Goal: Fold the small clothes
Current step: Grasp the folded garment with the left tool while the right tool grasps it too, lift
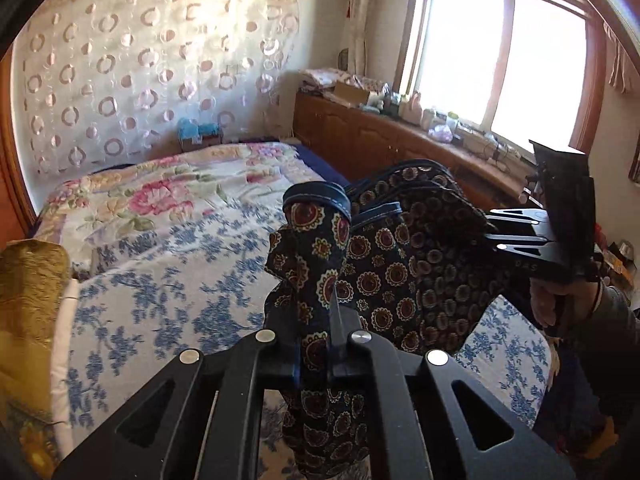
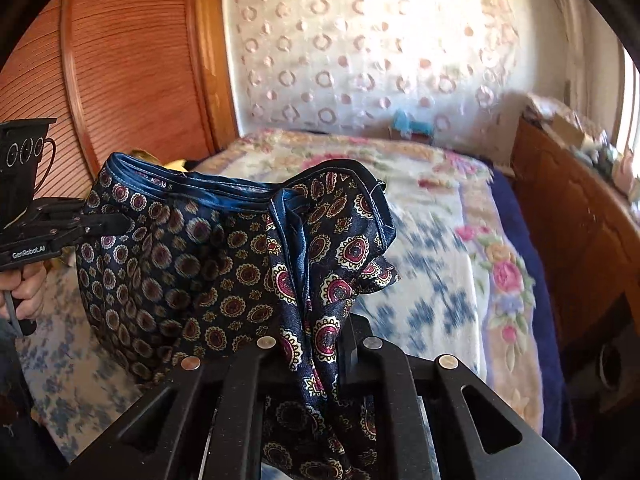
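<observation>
Both black two-finger grippers are raised above the bed, each pinching one end of the same garment. From its own camera, the left gripper (image 1: 316, 344) has its jaws drawn nearly together on a bunched fold of the dark navy shorts printed with red and cream medallions (image 1: 384, 264). The right gripper (image 1: 496, 236) reaches in level from the side, its fingers closed on the far edge of the cloth, with the person's right hand (image 1: 560, 300) wrapped round the handle below.

From the right wrist camera, the right gripper (image 2: 320, 344) likewise has cloth squeezed between its narrowed jaws, and the left gripper (image 2: 100, 224) points in sideways, clamped on the shorts (image 2: 192, 264) just under the blue waistband, the left hand (image 2: 24, 292) gripping its handle.

Beneath them lies a bed spread with a white quilt patterned in blue sprigs (image 1: 168, 280) and a pink floral blanket (image 1: 160, 184) further back. A sheer curtain with pink rings (image 1: 140, 60) covers the far wall, and a long wooden cabinet (image 1: 380, 136) cluttered with bottles runs under the bright window (image 1: 500, 60).

The shorts hang stretched in the air between the two tools, waistband uppermost, the lower cloth drooping towards the quilt.
</observation>
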